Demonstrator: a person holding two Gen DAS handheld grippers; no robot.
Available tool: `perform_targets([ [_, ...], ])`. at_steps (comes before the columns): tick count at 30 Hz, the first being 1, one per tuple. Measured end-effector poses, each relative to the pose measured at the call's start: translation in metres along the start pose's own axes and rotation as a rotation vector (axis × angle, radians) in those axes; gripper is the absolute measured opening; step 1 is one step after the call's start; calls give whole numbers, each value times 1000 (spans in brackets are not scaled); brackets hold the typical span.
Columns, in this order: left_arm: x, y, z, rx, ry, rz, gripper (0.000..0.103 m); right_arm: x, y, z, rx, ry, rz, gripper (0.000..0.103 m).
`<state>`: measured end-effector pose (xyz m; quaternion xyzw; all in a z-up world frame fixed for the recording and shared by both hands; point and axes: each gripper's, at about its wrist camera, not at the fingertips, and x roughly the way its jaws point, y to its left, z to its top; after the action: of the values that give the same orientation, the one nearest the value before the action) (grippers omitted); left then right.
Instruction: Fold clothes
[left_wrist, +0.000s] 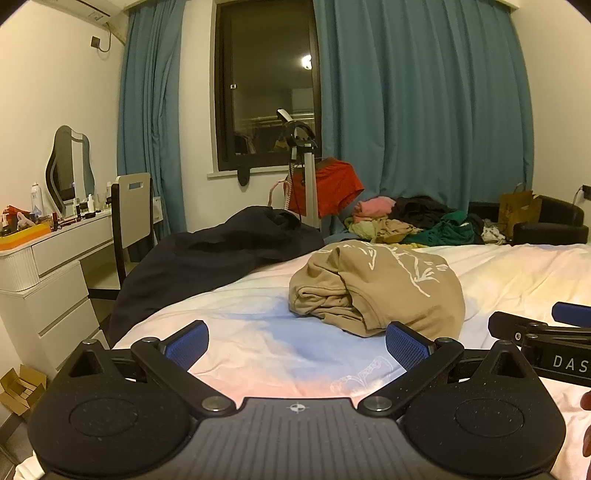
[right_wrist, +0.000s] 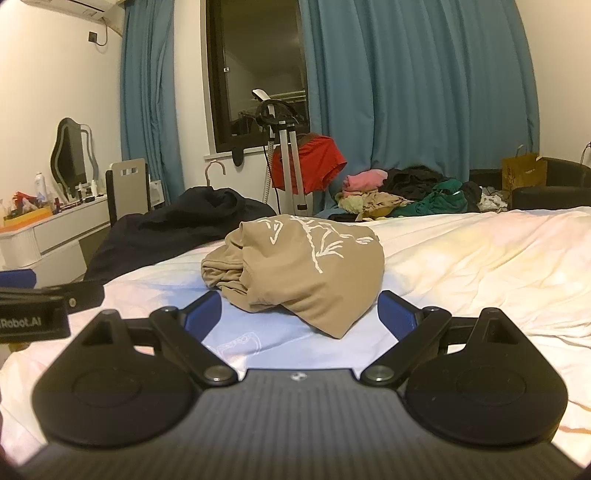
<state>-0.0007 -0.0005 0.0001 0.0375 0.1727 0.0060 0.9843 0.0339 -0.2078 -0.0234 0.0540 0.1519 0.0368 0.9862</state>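
A tan garment (left_wrist: 376, 288) with a white line print lies bundled on the pastel bed sheet (left_wrist: 258, 325). My left gripper (left_wrist: 297, 345) is open just in front of it, blue pads apart, nothing between them. The same tan garment (right_wrist: 299, 266) fills the middle of the right wrist view. My right gripper (right_wrist: 299, 314) is open too, its fingers flanking the garment's near corner without closing on it. Each gripper shows at the edge of the other's view: the right gripper (left_wrist: 543, 332) and the left gripper (right_wrist: 37, 299).
A dark garment (left_wrist: 221, 251) is heaped at the bed's far left edge. A pile of mixed clothes (left_wrist: 413, 221) lies beyond the bed, near a stand with a red shirt (left_wrist: 328, 184). A white dresser (left_wrist: 48, 280) and chair (left_wrist: 133, 214) stand left. Blue curtains (left_wrist: 424, 110) hang behind.
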Motion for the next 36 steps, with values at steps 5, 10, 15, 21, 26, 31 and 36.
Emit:
perform_targets([
  [5,-3,-3,-1,20,-14,6,103,-2,0,1,-1,-10,-1,93],
  [10,-4,-2,-2,19,-19,5,103,-2,5,4,6,-11,-4,93],
  [15,-4,-2,-1,19,-16,2,103,-3,0,2,0,-19,-4,93],
  [21,-5,-2,-1,17,-17,-4,103,-4,1,3,-4,-16,-6,93],
  [26,-6,-1,-1,18,-18,-7,103,-3,1,2,-9,-15,-8,93],
  [31,-8,3,1,-1,-26,-13,103,-3,2,3,-13,-16,-10,93],
  [36,-7,4,0,-18,-23,-15,103,-4,2,4,-14,-19,-11,93],
])
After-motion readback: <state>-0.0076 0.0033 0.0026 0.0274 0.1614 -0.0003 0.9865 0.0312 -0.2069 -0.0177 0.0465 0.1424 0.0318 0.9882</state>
